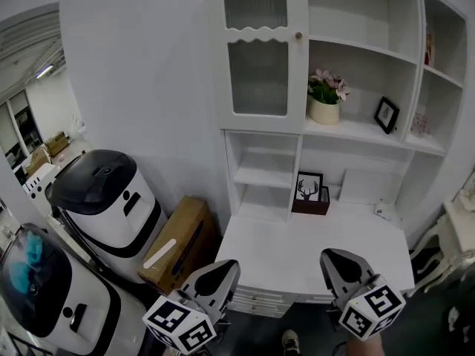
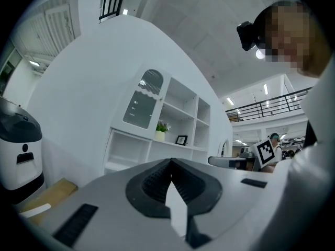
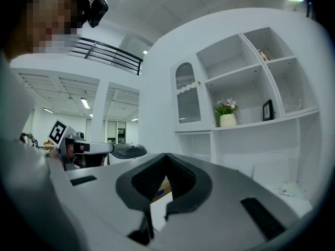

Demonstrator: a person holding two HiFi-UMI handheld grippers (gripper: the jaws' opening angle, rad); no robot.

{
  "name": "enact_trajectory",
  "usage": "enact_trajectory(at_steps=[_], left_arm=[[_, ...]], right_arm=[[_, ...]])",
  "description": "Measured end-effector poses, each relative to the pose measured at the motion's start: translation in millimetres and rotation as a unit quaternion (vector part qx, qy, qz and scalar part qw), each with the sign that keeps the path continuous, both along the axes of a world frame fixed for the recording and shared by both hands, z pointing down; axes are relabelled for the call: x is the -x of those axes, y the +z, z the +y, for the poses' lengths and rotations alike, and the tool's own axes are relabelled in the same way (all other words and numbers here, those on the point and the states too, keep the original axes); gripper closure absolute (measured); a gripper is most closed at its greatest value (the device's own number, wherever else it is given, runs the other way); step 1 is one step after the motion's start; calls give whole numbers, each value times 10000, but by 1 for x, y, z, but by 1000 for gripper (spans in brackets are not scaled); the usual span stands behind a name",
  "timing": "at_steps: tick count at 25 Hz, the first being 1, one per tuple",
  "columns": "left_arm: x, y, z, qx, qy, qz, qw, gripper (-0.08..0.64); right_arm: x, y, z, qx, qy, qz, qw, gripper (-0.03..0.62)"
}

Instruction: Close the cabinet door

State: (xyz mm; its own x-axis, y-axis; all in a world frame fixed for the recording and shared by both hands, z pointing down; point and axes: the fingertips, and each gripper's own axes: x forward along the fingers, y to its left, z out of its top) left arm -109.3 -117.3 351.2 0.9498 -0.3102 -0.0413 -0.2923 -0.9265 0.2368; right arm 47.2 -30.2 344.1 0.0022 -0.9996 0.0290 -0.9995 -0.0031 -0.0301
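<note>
- Plainly, the door (image 1: 257, 50) sits at the upper left of the cabinet (image 1: 356, 132), above the surface (image 1: 312, 251) and well apart from both claws.
- From the head view it looks flush or nearly flush with the frame. The angle is too steep to tell whether a small gap is left.
- It should handle as light and stiff: a white frame around two ribbed glass panes, which likely swings freely on hinges at its left edge.
- The glass is the fragile part, so I would keep pressure off it.
- The best contact is the white frame by the knob (image 1: 299, 35), on the edge away from the hinges, where a gentle push turns it most easily. The knob is small and round and would likely slip in a pinch.
- The left claw (image 1: 225, 267) is pressed together with nothing between its jaws.
- The right claw (image 1: 332, 256) is likewise pressed together and empty. A closed tip would do for nudging the frame.
- No brand or writing can be read on the cabinet. Only the black-and-white markers (image 1: 180, 323) on the claws' cubes show print.
- The shelf frame (image 1: 309, 186) carries an antlered animal, no words.
</note>
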Motion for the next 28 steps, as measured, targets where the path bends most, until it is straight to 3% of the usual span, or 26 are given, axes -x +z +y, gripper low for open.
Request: enact_trajectory(at_steps=[28], left_arm=[[5,2,14,-47,95,-44,9999,554]], right_arm=[[12,4,12,5,35,-2,10000,588]])
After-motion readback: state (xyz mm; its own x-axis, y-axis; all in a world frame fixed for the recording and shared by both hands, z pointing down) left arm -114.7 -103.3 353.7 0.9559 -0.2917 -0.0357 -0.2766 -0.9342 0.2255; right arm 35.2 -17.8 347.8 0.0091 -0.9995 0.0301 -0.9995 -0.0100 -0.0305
